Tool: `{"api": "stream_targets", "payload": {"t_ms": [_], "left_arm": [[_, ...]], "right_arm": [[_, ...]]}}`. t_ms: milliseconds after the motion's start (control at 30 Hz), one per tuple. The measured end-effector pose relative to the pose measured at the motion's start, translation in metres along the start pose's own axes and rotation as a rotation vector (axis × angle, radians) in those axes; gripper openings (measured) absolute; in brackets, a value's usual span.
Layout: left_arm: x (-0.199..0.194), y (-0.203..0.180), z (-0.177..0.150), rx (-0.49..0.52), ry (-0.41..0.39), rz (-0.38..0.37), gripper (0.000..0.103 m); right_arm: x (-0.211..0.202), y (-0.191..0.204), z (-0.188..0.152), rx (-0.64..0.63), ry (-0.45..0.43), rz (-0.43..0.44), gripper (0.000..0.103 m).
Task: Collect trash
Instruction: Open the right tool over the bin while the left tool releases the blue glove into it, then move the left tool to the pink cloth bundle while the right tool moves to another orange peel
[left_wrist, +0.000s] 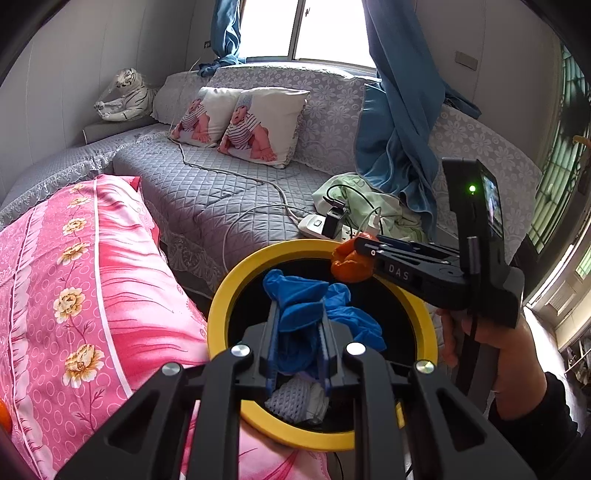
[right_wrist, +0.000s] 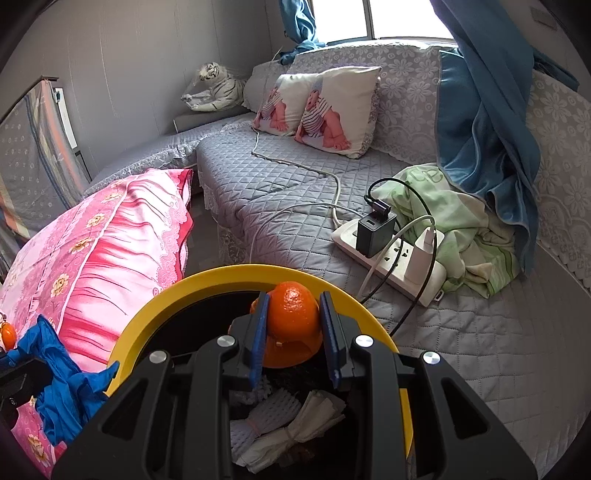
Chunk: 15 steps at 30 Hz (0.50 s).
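Observation:
A yellow-rimmed black trash bin (left_wrist: 221, 291) (right_wrist: 162, 299) stands below both grippers, with white foam netting (right_wrist: 269, 410) and crumpled paper inside. My left gripper (left_wrist: 297, 328) is shut on a crumpled blue glove (left_wrist: 299, 306), held over the bin's opening. My right gripper (right_wrist: 293, 325) is shut on orange peel (right_wrist: 291, 314), also above the bin near its far rim. In the left wrist view the right gripper (left_wrist: 354, 254) comes in from the right with the orange peel (left_wrist: 349, 264) at its tip. The blue glove (right_wrist: 62, 384) shows at lower left in the right wrist view.
A pink floral quilt (left_wrist: 81, 280) lies left of the bin. Behind is a grey quilted sofa (right_wrist: 288, 192) with a white power strip (right_wrist: 388, 258), chargers and cables, a green cloth (right_wrist: 461, 229), blue curtain (right_wrist: 487, 110) and two cushions. A small orange object (right_wrist: 8, 334) sits at far left.

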<state>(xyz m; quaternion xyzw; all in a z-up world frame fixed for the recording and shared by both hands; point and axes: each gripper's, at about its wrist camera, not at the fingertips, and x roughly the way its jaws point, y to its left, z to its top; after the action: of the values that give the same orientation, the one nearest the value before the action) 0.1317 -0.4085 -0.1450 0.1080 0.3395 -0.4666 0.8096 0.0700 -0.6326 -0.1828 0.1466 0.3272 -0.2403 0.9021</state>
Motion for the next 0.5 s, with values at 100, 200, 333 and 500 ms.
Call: {"api": "stream_targets", "payload": {"t_ms": [100,200,333,500], "left_arm": [[0.004,0.002,0.0,-0.009,0.013,-0.014,0.016],[0.005,0.006,0.0,-0.025,0.017,-0.016,0.022],[-0.001,0.014,0.001,-0.053,-0.005,0.0,0.046],[-0.013,0.034,0.003,-0.123,-0.026,0.034,0.058]], "right_arm": [[0.002,-0.001,0.0,0.007,0.011,0.0,0.026],[0.005,-0.002,0.0,0.02,0.025,-0.002,0.028],[0.005,-0.003,0.0,0.023,0.023,-0.024,0.032],[-0.003,-0.009,0.006,0.042,-0.005,-0.056,0.043]]}}
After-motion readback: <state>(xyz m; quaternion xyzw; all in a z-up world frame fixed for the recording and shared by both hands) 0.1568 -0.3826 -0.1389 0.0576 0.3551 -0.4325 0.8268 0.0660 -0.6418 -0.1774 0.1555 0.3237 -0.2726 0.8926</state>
